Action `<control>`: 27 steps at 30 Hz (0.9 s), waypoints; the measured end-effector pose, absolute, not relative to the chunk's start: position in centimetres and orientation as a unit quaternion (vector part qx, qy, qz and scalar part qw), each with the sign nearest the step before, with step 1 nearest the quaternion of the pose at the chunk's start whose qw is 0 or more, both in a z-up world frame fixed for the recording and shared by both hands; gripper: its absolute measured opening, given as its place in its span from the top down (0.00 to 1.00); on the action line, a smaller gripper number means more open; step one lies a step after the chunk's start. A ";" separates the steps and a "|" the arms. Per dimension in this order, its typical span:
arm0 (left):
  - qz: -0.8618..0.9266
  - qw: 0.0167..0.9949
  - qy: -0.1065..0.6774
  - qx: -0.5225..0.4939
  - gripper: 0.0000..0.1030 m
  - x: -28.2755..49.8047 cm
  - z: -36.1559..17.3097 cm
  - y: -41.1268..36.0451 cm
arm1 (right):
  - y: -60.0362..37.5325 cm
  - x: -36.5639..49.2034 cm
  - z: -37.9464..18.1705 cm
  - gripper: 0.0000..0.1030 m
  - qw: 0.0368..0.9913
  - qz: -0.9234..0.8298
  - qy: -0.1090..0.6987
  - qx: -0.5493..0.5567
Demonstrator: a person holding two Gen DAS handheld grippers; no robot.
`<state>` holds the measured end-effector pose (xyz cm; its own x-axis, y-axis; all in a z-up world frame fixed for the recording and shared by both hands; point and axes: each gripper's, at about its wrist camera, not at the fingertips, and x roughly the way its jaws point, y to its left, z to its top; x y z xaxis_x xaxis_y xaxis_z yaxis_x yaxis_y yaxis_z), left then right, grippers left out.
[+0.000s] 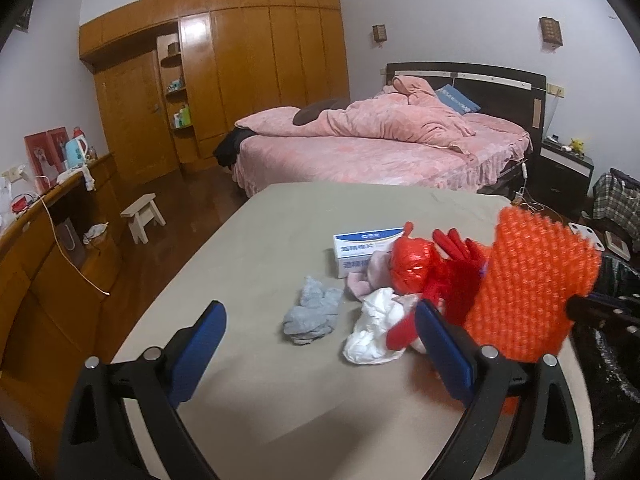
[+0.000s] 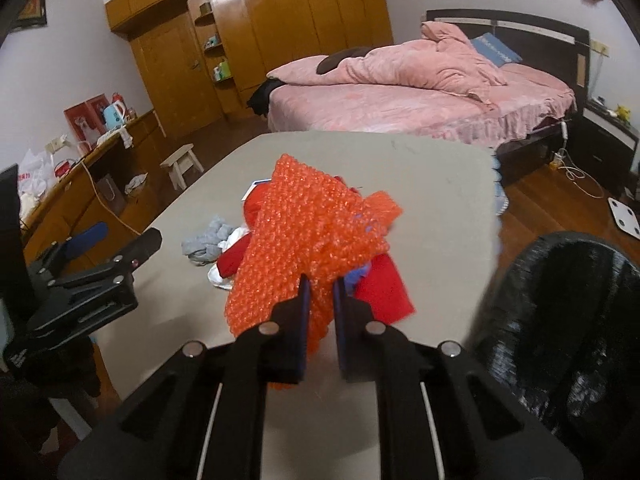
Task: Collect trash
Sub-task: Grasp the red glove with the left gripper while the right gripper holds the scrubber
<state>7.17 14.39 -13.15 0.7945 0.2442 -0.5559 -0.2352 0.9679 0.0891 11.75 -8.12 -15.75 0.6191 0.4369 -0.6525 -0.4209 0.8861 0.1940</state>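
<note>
Clamped between the blue pads of the right hand-held gripper (image 2: pixel 319 280): orange bubble wrap (image 2: pixel 316 236), lifted above the beige worktop (image 2: pixel 432 184), near the black-lined trash bin (image 2: pixel 568 320). Spread wide and gripping nothing: left hand-held gripper (image 1: pixel 320 346). Heaped on the worktop: grey cloth (image 1: pixel 312 314), white crumpled plastic (image 1: pixel 374 330), red bag (image 1: pixel 414 264), white-and-blue box (image 1: pixel 360 246).

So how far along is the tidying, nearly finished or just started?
Early, it seems. Nothing visibly binned yet; the black bin's inside is too dark to tell. In hand: the right gripper is shut on the orange bubble wrap, lifted beside the bin. The left gripper is open. Left on the table: grey cloth, white paper, red bag, box.
</note>
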 end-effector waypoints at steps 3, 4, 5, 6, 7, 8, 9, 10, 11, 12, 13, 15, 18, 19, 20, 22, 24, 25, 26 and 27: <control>0.116 0.949 0.293 0.008 0.10 7.1 -13.1 13.5 | -9.9 11.3 -15.2 0.90 0.905 0.222 0.363 0.017; 0.110 0.950 0.293 0.009 0.10 7.2 -13.1 13.1 | -10.5 11.2 -15.1 0.90 0.906 0.216 0.363 0.018; 0.106 0.950 0.294 0.010 0.10 7.2 -13.2 12.8 | -11.0 11.1 -15.1 0.90 0.908 0.209 0.363 0.019; 0.100 0.950 0.295 0.010 0.11 7.3 -13.3 12.3 | -11.6 11.1 -15.1 0.90 0.909 0.202 0.364 0.022; 0.095 0.950 0.296 0.010 0.12 7.4 -13.4 11.9 | -12.1 11.1 -15.2 0.90 0.909 0.197 0.367 0.026; 0.088 0.950 0.298 0.011 0.13 7.6 -13.5 11.4 | -12.6 11.2 -15.5 0.90 0.909 0.193 0.370 0.028; 0.083 0.950 0.300 0.012 0.13 7.8 -13.6 11.0 | -13.1 11.3 -15.6 0.90 0.908 0.188 0.373 0.030; 0.078 0.950 0.302 0.012 0.13 8.0 -13.8 10.6 | -13.6 11.4 -15.9 0.90 0.908 0.182 0.375 0.031; 0.075 0.950 0.302 0.013 0.13 8.2 -13.8 10.3 | -13.9 11.5 -16.1 0.90 0.909 0.178 0.376 0.032; 0.072 0.950 0.302 0.014 0.14 8.5 -13.9 10.0 | -14.2 11.6 -16.3 0.90 0.909 0.174 0.377 0.033; 0.069 0.951 0.302 0.016 0.15 8.7 -14.0 9.6 | -14.6 11.7 -16.5 0.90 0.910 0.169 0.378 0.033; 0.064 0.952 0.300 0.019 0.16 9.2 -14.2 9.1 | -15.0 12.0 -16.6 0.90 0.911 0.163 0.379 0.034; 0.059 0.952 0.299 0.026 0.20 10.1 -14.6 8.4 | -15.8 12.5 -16.9 0.90 0.911 0.154 0.380 0.038; 0.057 0.952 0.299 0.027 0.22 10.5 -14.7 8.2 | -15.9 12.7 -17.0 0.90 0.911 0.152 0.380 0.038; 0.056 0.952 0.299 0.027 0.24 11.0 -14.8 8.0 | -15.9 12.7 -17.0 0.90 0.911 0.152 0.381 0.038; 0.054 0.953 0.297 0.030 0.29 11.7 -15.1 7.8 | -15.8 13.1 -17.2 0.90 0.911 0.151 0.383 0.036; 0.053 0.952 0.299 0.035 0.34 12.5 -15.6 7.6 | -15.6 13.3 -17.4 0.90 0.910 0.151 0.385 0.033; 0.049 0.952 0.300 0.036 0.38 12.9 -15.9 7.5 | -15.6 13.5 -17.6 0.90 0.909 0.152 0.387 0.033; 0.045 0.952 0.302 0.038 0.39 13.3 -16.2 7.3 | -15.5 13.7 -17.6 0.90 0.908 0.152 0.388 0.033; 0.044 0.951 0.302 0.040 0.42 13.6 -16.5 7.2 | -15.6 13.7 -17.7 0.90 0.908 0.152 0.389 0.034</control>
<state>13.64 7.19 -16.46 0.8132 0.1080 -0.5719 -0.0592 0.9929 0.1033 13.73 -15.55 -17.66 0.6509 0.3020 -0.6965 -0.2498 0.9516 0.1792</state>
